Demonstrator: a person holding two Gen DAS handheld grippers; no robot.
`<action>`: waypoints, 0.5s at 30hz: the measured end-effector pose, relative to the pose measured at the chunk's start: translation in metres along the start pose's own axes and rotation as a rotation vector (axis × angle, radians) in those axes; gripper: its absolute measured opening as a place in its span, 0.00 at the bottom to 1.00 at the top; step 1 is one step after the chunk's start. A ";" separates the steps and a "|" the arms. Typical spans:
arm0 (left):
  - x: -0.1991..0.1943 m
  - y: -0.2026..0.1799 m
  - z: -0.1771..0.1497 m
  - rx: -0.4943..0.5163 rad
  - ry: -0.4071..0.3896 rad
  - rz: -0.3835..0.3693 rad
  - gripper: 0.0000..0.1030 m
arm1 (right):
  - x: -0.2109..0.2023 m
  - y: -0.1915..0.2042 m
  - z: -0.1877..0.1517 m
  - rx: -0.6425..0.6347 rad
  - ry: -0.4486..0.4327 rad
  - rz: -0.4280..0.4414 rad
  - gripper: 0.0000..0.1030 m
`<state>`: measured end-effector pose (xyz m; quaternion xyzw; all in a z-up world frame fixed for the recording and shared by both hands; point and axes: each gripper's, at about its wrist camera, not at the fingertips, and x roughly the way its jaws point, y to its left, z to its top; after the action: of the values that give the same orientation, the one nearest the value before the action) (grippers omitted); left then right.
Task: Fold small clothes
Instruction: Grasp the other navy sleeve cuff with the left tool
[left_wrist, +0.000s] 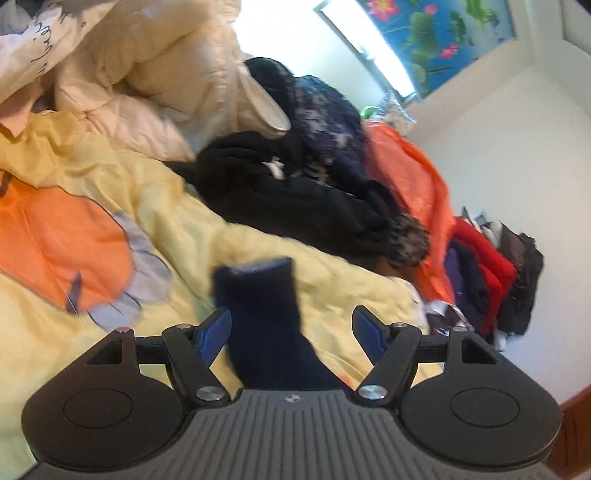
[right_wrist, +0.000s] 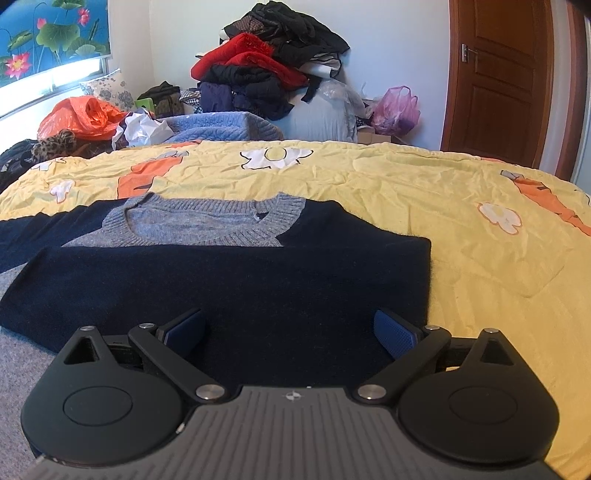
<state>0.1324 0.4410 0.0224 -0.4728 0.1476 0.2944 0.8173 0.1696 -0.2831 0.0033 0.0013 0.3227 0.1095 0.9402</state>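
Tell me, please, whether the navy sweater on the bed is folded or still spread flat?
Partly folded. The navy sweater has one sleeve laid across its chest below the grey collar; the other sleeve stretches out over the yellow bedspread.

A navy knit sweater (right_wrist: 229, 280) with a grey ribbed collar and grey yoke is spread flat on the yellow bedspread (right_wrist: 461, 221), collar away from the right wrist camera. One navy sleeve (left_wrist: 258, 314) is seen stretched out lengthwise across the bedspread, slightly blurred.
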 end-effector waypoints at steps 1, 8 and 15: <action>0.007 0.003 0.002 0.008 0.020 0.004 0.70 | 0.000 0.000 0.000 0.000 0.000 -0.001 0.96; 0.037 0.008 -0.002 0.070 0.078 0.054 0.70 | 0.000 0.000 0.000 0.000 0.000 -0.001 0.96; 0.062 0.006 0.001 0.165 0.061 0.158 0.32 | -0.001 -0.004 0.000 0.025 -0.008 0.018 0.96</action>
<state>0.1772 0.4654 -0.0128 -0.3994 0.2331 0.3300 0.8229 0.1694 -0.2870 0.0038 0.0164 0.3201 0.1139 0.9404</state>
